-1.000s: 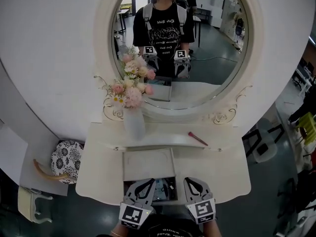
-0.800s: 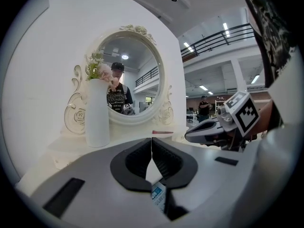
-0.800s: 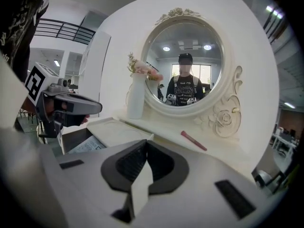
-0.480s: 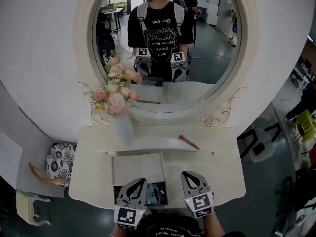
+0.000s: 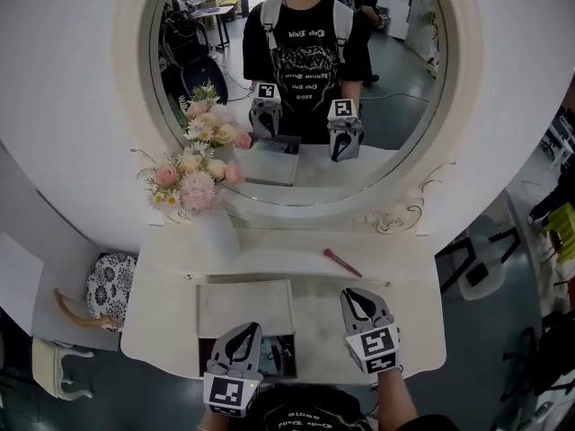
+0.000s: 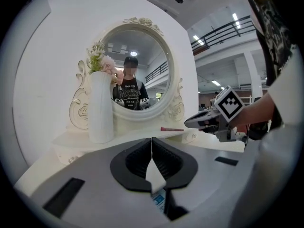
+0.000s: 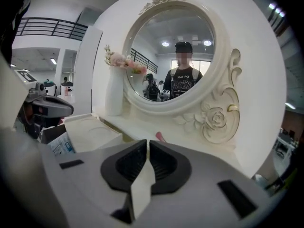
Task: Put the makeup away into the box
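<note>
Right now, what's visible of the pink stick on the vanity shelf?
The pink stick is thin, straight and reddish pink, material unclear. It lies flat and diagonal on the raised white shelf below the mirror, right of centre, near the shelf's front edge. Only the shelf touches it; the right hand-held gripper is nearest but apart from it.

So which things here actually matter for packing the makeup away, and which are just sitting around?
Job: slim pink makeup stick; white-lidded tabletop box, open; left hand-held gripper and right hand-held gripper, both shut and empty.
Lying about: white vase of pink flowers; round white-framed mirror; black-and-white patterned cushion.
</note>
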Available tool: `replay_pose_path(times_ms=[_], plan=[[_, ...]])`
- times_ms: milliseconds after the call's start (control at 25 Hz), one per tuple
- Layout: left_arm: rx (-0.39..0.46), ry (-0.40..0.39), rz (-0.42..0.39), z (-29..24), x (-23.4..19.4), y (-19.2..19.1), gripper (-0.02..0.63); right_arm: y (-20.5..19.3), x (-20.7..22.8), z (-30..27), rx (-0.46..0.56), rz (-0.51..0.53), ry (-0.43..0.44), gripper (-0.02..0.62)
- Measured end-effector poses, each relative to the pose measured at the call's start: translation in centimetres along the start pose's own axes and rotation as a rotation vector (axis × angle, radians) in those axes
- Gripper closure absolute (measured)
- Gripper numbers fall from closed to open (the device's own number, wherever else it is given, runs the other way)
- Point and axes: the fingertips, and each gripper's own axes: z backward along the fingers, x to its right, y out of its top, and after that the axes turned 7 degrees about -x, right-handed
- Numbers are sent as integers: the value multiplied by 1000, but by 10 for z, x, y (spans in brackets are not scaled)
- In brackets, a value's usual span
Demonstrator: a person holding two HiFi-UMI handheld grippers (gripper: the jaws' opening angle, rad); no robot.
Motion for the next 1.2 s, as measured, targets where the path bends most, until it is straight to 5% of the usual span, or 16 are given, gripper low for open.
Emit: replay_pose_path(times_ms=[280,400,1200], plan=[[-23,63,11,-5,-10,0,589,5,21,-19,-11,8,29,577],[-30,86,16,-5,-12,1,589,3,23,-28,-36,40,73,448],[-75,190,35,4,-25,-7,589,13,49,-57,-74,99,122,448]])
